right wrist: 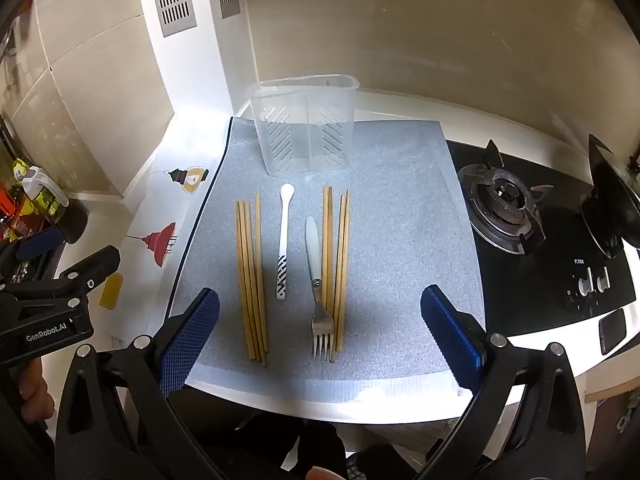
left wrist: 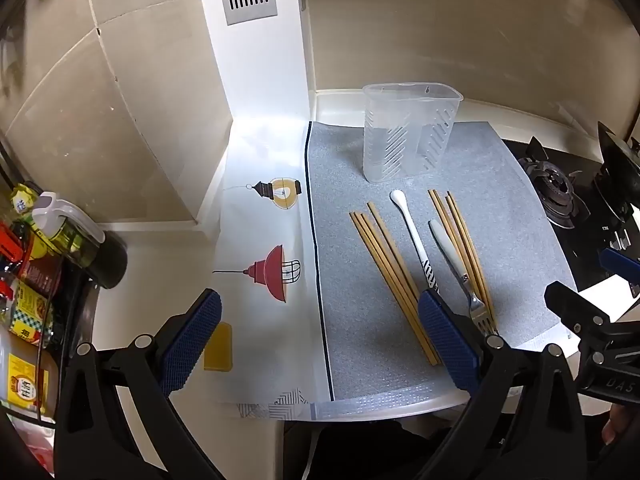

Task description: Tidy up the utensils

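**Utensils laid out on the mat, both grippers hovering empty**

On the counter a grey mat (right wrist: pixel 392 200) is spread out, and at its far edge stands a clear plastic utensil holder (right wrist: pixel 305 124), upright, with slanted slots in its walls and nothing visible inside. In front of it the utensils lie in a row, all pointing roughly toward the holder. On the left is a bundle of wooden chopsticks (right wrist: pixel 251 276), the sticks touching one another. Just beside them lies a white spoon (right wrist: pixel 284 236) with a black-striped handle end, its bowl toward the holder. Next is a fork (right wrist: pixel 318 280) with a white handle, tines toward the near edge. A second bundle of chopsticks (right wrist: pixel 336 268) lies against the fork's right side, touching or nearly so.

The right gripper (right wrist: pixel 320 340) hangs over the near edge of the mat, its blue pads (right wrist: pixel 188 344) spread wide apart with nothing between them. The left gripper (left wrist: pixel 320 340) sits off to the left, also spread wide and empty; its right pad (left wrist: pixel 448 340) overlaps the near ends of the left chopsticks (left wrist: pixel 390 272) in its own view, though I cannot tell whether it touches them.

To the right of the mat is a black gas hob (right wrist: pixel 504 204). At the far left stand bottles (left wrist: pixel 60 228) of condiments.
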{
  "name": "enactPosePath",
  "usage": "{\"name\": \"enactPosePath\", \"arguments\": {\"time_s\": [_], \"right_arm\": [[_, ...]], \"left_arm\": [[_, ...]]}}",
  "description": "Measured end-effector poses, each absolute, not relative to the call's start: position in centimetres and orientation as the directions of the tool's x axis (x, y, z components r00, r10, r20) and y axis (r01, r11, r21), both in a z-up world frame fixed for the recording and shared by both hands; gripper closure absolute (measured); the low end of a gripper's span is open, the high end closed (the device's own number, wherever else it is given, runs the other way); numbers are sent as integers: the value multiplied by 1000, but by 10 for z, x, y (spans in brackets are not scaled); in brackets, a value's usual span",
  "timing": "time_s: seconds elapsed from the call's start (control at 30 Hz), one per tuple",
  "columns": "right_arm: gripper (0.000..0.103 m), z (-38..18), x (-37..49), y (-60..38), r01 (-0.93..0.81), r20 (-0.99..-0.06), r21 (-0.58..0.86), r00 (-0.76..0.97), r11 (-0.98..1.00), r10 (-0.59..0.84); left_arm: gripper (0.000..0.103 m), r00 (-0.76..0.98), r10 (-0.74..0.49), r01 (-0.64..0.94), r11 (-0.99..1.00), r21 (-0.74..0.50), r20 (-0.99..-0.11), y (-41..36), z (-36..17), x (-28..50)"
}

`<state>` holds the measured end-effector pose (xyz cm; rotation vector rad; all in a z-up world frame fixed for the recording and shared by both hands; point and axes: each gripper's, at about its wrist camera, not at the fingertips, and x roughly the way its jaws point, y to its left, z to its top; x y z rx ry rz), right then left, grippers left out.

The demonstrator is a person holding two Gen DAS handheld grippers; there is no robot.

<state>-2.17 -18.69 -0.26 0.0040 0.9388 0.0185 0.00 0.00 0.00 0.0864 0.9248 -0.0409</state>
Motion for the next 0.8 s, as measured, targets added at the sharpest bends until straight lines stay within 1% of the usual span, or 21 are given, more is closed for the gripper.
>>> {"name": "enactPosePath", "arguments": {"time_s": [0.8], "right_arm": [[5, -4, -18, -186, -15, -810, 15, 586, 1000, 21]], "left_arm": [[7, 596, 10, 70, 996, 64, -803, 2, -1, 1]]}}
